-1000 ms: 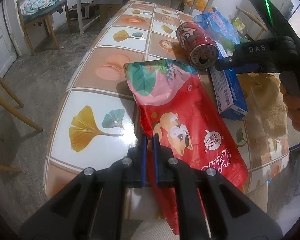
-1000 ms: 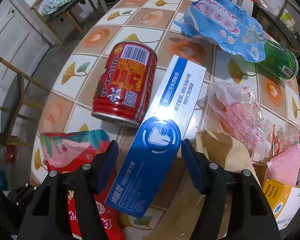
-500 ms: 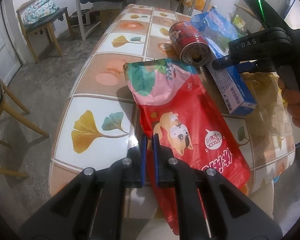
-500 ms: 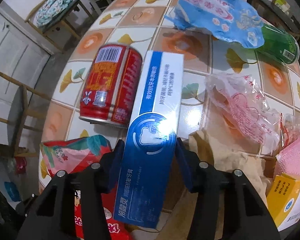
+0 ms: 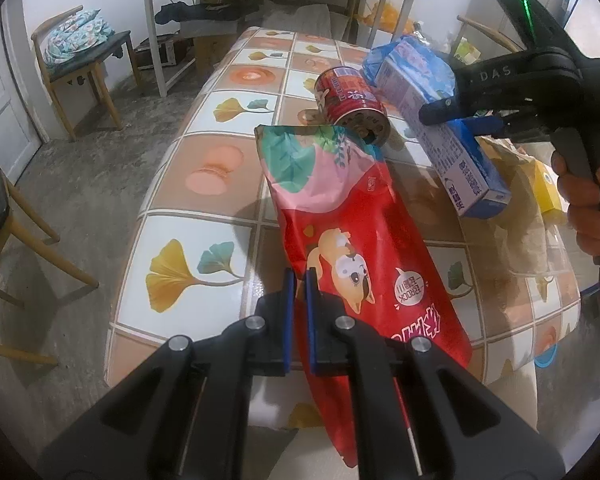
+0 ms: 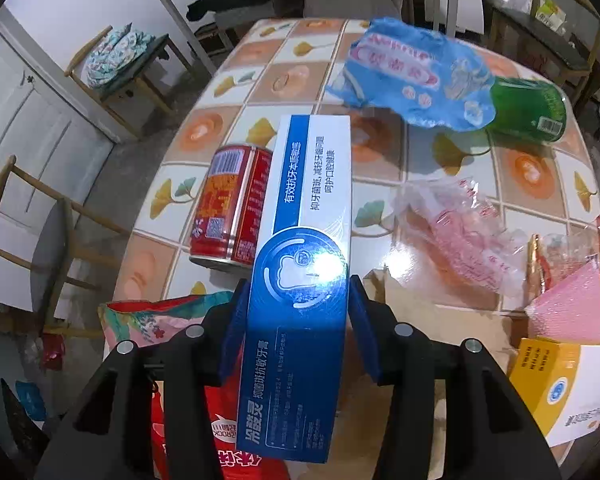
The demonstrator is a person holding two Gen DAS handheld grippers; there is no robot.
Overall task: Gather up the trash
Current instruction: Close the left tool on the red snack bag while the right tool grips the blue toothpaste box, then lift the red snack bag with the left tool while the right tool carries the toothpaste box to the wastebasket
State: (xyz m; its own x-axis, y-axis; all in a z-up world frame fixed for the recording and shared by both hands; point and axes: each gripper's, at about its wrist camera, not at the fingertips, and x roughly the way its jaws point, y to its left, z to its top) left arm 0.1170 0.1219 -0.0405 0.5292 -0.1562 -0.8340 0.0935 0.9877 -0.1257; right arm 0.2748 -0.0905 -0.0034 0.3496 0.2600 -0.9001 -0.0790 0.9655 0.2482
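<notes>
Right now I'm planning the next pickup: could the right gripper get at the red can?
Probably not yet: the right gripper is shut on the toothpaste box, which overhangs the red can; it must drop the box first.

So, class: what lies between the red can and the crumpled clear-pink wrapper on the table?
The blue toothpaste box, gripped by the right gripper, crosses that stretch in the right wrist view.

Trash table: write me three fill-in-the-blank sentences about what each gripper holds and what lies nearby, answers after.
1. The left gripper is shut on the edge of the red ____ pouch.
2. The right gripper clamps a blue and white ____.
3. The red can lies on its ____ on the table.

Missing words: snack; box; side
</notes>
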